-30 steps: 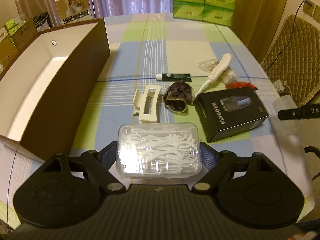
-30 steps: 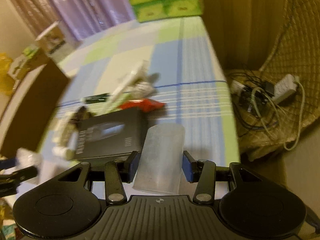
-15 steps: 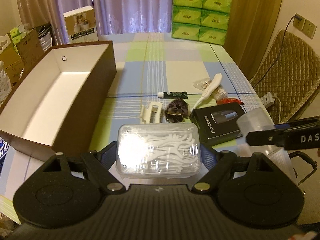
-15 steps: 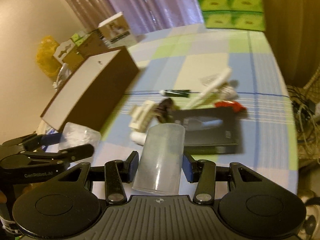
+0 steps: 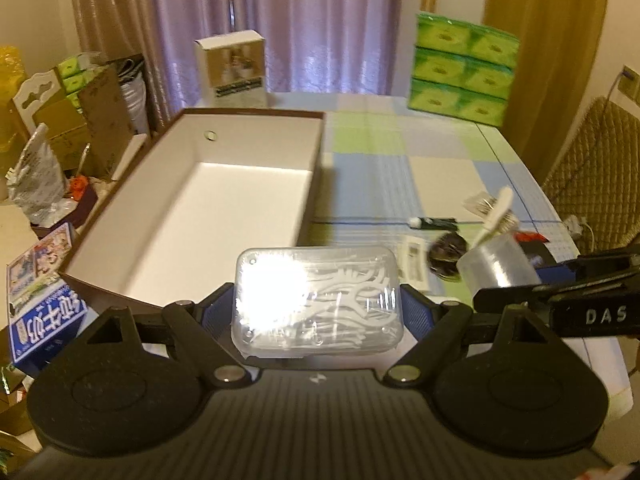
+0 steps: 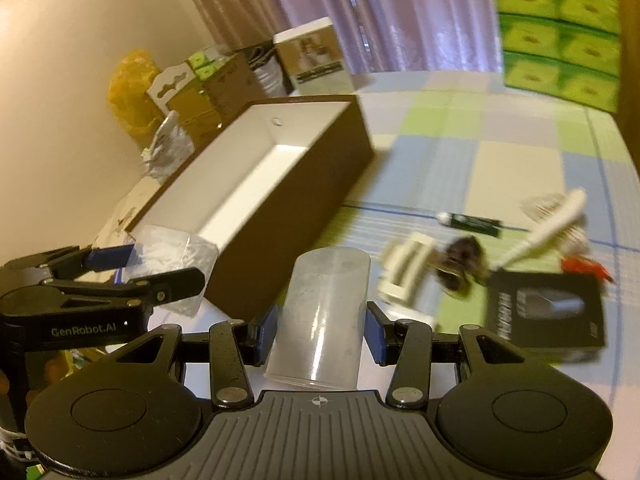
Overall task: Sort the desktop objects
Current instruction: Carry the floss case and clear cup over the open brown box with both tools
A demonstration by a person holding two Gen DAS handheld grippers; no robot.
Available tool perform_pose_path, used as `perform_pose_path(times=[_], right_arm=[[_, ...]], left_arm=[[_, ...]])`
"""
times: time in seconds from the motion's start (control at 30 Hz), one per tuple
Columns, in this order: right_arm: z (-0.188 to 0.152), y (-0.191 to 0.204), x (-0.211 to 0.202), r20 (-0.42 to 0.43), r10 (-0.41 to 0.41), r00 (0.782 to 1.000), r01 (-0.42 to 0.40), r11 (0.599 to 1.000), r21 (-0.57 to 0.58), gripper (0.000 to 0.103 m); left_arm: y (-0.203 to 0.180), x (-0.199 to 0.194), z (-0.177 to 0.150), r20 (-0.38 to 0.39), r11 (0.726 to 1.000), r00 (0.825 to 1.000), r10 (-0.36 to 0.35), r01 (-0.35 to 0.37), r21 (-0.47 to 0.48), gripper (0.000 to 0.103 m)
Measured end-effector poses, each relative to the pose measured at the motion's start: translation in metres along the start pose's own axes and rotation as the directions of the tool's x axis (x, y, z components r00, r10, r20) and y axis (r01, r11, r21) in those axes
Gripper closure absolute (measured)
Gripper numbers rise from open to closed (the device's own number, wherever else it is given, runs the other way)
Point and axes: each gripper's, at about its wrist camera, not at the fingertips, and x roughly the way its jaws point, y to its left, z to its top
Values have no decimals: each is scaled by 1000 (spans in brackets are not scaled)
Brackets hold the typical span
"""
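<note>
My left gripper (image 5: 318, 306) is shut on a clear box of white floss picks (image 5: 316, 300), held in the air near the front corner of the open brown box (image 5: 316, 160) with a white inside. My right gripper (image 6: 320, 328) is shut on a frosted plastic cup (image 6: 320, 312), held to the right of that brown box (image 6: 288, 204). The cup (image 5: 496, 268) and right gripper show at the right of the left wrist view. The floss box (image 6: 168, 264) in the left gripper shows at the left of the right wrist view.
On the checked tablecloth (image 6: 512, 164) lie a cream hair clip (image 6: 404, 272), a dark scrunchie (image 6: 460, 260), a black carton (image 6: 548, 316), a dark tube (image 6: 472, 222) and a white brush (image 6: 548, 224). Green tissue packs (image 5: 460, 68) stand at the far end. Boxes and bags (image 5: 48, 128) crowd the left.
Both grippers have lifted and swung left toward the brown box, each carrying its object. The brown box now sits closer to the centre of both views.
</note>
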Motion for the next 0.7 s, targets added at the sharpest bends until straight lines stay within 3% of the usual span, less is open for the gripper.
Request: perform_pose_path(times=[0.4, 0.7], right_arm=[[45, 72, 53, 51, 17, 999, -12, 994, -106, 59], [67, 109, 108, 3, 20, 1000, -19, 979, -204, 59]], left_arm=[[82, 14, 24, 23, 999, 998, 50, -50, -4, 20], [137, 51, 35, -60, 998, 996, 69, -68, 7, 20]])
